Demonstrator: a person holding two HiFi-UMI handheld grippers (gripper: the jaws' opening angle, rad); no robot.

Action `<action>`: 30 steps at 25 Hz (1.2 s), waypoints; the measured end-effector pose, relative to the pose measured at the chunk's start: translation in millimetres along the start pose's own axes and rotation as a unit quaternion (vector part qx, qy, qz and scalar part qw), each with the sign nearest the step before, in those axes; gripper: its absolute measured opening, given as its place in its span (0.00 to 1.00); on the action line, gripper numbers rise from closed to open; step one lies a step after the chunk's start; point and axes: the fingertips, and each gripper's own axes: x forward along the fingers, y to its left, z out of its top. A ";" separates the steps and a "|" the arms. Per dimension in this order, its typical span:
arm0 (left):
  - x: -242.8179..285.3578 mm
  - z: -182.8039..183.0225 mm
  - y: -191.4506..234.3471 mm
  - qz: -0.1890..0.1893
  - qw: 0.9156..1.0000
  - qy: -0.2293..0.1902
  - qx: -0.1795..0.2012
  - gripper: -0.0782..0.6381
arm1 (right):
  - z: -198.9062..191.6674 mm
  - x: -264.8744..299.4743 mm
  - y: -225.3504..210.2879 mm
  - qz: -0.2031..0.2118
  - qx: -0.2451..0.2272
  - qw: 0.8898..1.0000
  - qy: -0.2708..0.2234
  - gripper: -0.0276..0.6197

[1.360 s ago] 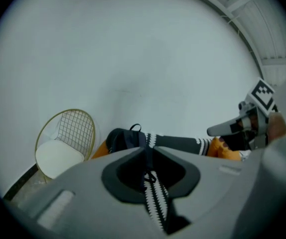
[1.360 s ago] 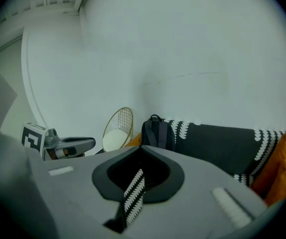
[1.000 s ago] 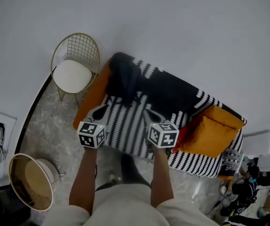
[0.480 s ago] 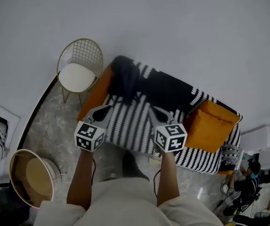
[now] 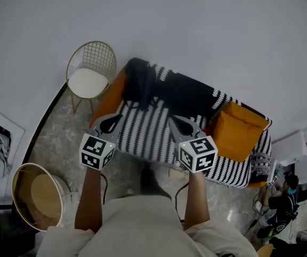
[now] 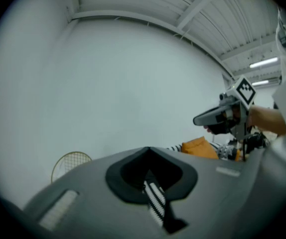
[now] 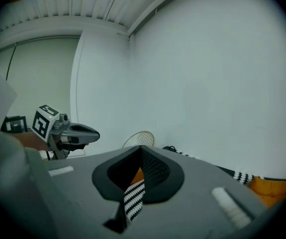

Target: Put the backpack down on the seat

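Note:
A dark backpack (image 5: 139, 82) rests upright at the left end of the black-and-white striped sofa seat (image 5: 145, 138), leaning on the backrest. Nothing grips it. Both grippers hover over the sofa's front edge, short of the backpack. My left gripper (image 5: 109, 123) is shut and empty, and so is my right gripper (image 5: 176, 124). In the left gripper view the jaws (image 6: 148, 153) meet with nothing between them, and the right gripper (image 6: 217, 119) shows beyond. The right gripper view has its jaws (image 7: 140, 152) closed too, with the left gripper (image 7: 78, 133) off to the side.
A gold wire chair (image 5: 92, 68) with a white pad stands left of the sofa. An orange cushion (image 5: 238, 133) lies at the sofa's right end. A round gold basket (image 5: 35, 202) sits on the floor at lower left. A person (image 5: 282, 197) sits at far right.
Both grippers have drawn back a little from the sofa and spread slightly apart. The backpack has stayed where it lies.

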 end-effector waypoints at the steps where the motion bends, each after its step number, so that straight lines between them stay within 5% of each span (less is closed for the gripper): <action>1: -5.6 0.0 -4.3 0.003 1.000 0.003 0.012 0.11 | -1.3 -8.1 4.0 0.000 -0.005 1.000 0.001 0.05; 13: -57.2 23.0 -48.7 0.016 0.998 -0.016 0.051 0.11 | 8.7 -74.0 34.3 0.006 -0.041 0.999 -0.022 0.05; 30: -78.0 38.8 -68.3 0.017 0.997 -0.030 0.072 0.11 | 1.9 -89.6 53.0 0.000 -0.057 0.998 -0.013 0.05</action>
